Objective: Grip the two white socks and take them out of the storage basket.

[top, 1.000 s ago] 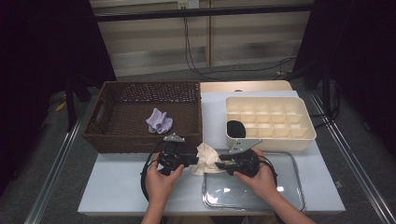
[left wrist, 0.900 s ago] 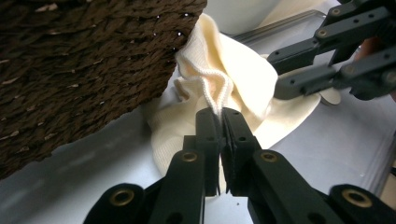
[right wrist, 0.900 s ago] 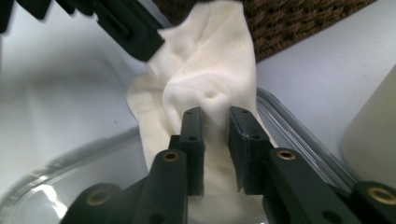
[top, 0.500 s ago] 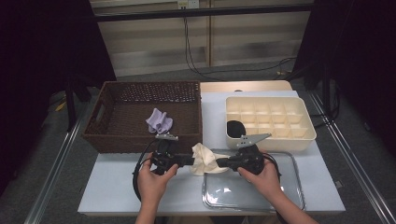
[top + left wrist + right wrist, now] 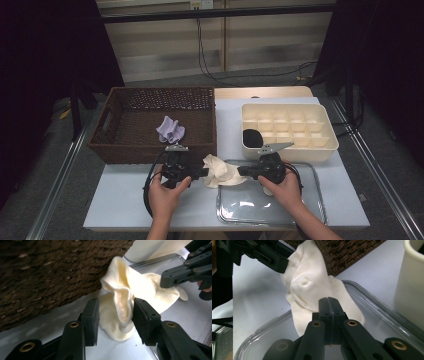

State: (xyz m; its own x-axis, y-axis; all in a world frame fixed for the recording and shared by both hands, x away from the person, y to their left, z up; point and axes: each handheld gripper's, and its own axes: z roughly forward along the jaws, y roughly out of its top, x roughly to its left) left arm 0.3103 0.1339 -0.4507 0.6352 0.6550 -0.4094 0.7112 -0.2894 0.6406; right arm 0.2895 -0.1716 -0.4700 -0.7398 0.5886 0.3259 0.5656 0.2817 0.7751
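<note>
The counter (image 5: 125, 205) is pale and flat. A brown wicker basket (image 5: 135, 135) stands at its back left. A cream compartment box (image 5: 300, 130) stands at the back right, apart from the basket. A clear lid (image 5: 250, 205) lies at the front right, just before the box. A cream sock (image 5: 220, 172) rests partly on the counter, partly over the lid's edge.

text: none legible | labels: none | brands: none | numbers: none | signs: none
</note>
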